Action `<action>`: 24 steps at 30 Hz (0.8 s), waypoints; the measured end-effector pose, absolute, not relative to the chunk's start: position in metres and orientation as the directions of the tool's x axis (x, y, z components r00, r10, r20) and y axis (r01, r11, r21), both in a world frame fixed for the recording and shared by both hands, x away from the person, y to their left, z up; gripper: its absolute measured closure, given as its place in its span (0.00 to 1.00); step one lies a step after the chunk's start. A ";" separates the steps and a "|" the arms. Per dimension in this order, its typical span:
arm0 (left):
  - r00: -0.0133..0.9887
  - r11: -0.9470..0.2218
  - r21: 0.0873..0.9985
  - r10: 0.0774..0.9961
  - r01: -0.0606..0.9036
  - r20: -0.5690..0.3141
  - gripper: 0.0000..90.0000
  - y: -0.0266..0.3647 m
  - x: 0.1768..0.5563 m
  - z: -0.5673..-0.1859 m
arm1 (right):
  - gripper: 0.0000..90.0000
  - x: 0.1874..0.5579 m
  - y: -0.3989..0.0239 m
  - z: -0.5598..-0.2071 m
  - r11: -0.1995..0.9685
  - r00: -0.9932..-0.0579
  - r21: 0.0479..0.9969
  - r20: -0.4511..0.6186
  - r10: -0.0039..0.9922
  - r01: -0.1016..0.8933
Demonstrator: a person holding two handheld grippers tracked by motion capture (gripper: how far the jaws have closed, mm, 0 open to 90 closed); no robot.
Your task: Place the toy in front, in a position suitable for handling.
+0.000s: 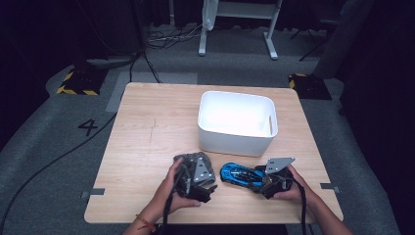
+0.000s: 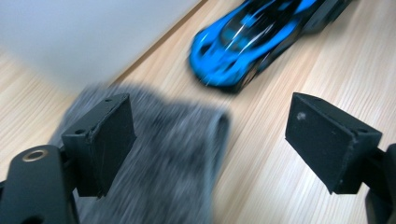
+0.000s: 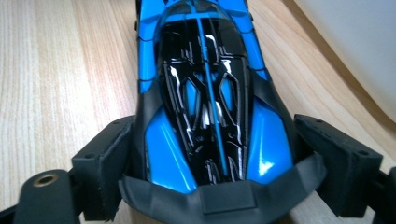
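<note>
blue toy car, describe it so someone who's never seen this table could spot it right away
Start from the white bin on the wooden table. In front of its near wall, toward the person, lies the blue toy car, its rear between the jaws of the right gripper. Glossy blue with a black top, it stands apart from the fuzzy grey cloth under the left gripper.

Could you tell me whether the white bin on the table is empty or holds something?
Empty: the high view shows the white bin's bare interior.
</note>
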State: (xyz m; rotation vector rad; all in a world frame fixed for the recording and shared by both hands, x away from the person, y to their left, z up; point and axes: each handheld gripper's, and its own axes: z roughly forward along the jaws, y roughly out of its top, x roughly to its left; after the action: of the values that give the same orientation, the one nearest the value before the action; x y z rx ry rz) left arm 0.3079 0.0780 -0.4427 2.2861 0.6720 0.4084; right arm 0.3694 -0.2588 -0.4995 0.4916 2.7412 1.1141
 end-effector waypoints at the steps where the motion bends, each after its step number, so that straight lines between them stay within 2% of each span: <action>1: 0.805 -0.608 0.704 0.587 0.367 0.087 0.18 0.087 0.308 -0.445 | 0.23 0.369 -0.259 -0.499 0.672 -0.938 0.700 -0.007 0.346 0.242; 8: 0.762 -0.575 0.680 0.647 0.455 0.037 0.17 0.131 0.319 -0.467 | 0.25 0.369 -0.260 -0.498 0.682 -0.942 0.691 -0.007 0.336 0.238; 13: 0.765 -0.575 0.645 0.643 0.502 -0.023 0.17 0.127 0.335 -0.486 | 0.25 0.368 -0.262 -0.498 0.677 -0.943 0.697 -0.006 0.332 0.234; 16: 0.772 -0.607 0.612 0.636 0.507 -0.009 0.17 0.116 0.345 -0.494 | 0.25 0.368 -0.264 -0.498 0.677 -0.945 0.699 -0.004 0.328 0.232; 20: 0.779 -0.602 0.615 0.627 0.509 -0.030 0.15 0.110 0.354 -0.495 | 0.25 0.368 -0.265 -0.498 0.678 -0.945 0.697 -0.003 0.328 0.233; 22: 0.785 -0.607 0.617 0.619 0.501 -0.029 0.34 0.108 0.356 -0.493 | 0.25 0.367 -0.267 -0.499 0.674 -0.945 0.702 -0.004 0.327 0.230; 23: 0.782 -0.604 0.621 0.623 0.499 -0.023 0.46 0.107 0.358 -0.490 | 0.26 0.368 -0.269 -0.499 0.675 -0.948 0.702 -0.004 0.320 0.225; 24: 0.784 -0.604 0.624 0.620 0.496 -0.023 0.53 0.106 0.358 -0.490 | 0.26 0.368 -0.269 -0.498 0.680 -0.948 0.698 -0.004 0.318 0.225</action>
State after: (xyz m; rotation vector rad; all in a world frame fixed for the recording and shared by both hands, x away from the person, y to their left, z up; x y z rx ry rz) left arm 0.3582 0.1060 -0.4897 2.3446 0.8257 0.2586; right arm 0.3679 -0.2686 -0.4984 0.4489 2.7638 1.1231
